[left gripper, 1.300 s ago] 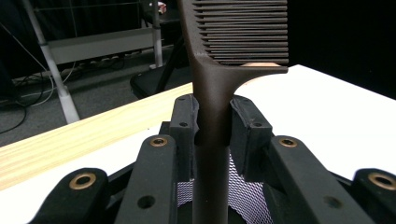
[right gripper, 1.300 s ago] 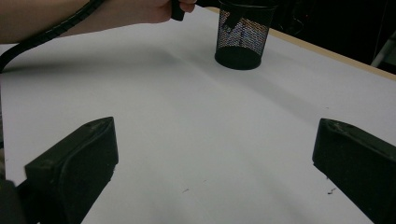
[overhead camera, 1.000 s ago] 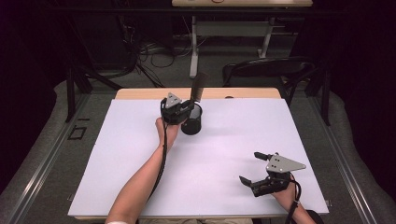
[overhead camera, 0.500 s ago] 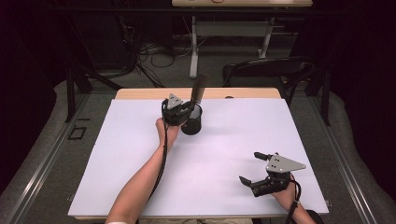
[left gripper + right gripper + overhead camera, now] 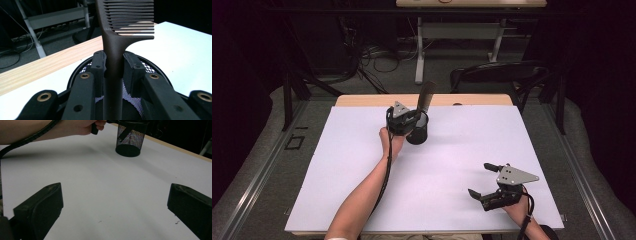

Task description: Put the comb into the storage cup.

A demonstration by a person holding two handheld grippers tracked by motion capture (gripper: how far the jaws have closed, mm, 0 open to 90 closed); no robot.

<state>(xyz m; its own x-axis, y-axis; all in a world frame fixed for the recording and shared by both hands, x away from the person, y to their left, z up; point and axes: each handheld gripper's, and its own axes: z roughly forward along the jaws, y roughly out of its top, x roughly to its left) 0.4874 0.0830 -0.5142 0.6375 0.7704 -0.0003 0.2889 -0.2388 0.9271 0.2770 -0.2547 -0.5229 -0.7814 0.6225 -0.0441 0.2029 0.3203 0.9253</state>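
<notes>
Landmark: black wire-mesh pen cup (image 5: pixel 418 133), standing upright on the white table cover (image 5: pixel 452 200), toward the far edge and just short of the bare wooden strip (image 5: pixel 362 100) behind it.

Comb: dark brown wide-handled comb (image 5: pixel 113 50), upright; its handle drops into the mesh cup, its toothed head (image 5: pixel 427 95) rises above the cup's rim. In the right gripper view the lower handle (image 5: pixel 124 133) shows through the mesh, leaning across the inside of the cup.

Left gripper: left gripper (image 5: pixel 408 120), directly over the cup's near-left rim, jaws clenched on the comb's handle, one pad pressing each side just above the rim. Grey three-cornered plate on top; cable trailing back along the forearm.

Left hand: left hand (image 5: pixel 391 141), just this side of the cup, forearm reaching in from the near table edge.

Right gripper: right gripper (image 5: pixel 482 180), well apart from the cup, near the right front corner of the cover, resting low over the sheet; jaws released, spread wide with nothing but bare cover between them.

Right hand: right hand (image 5: pixel 518 210), at the near edge, behind its gripper.

Background: office chair (image 5: pixel 502 75) beyond the far edge, to the right of the cup; cables on the floor farther back.
</notes>
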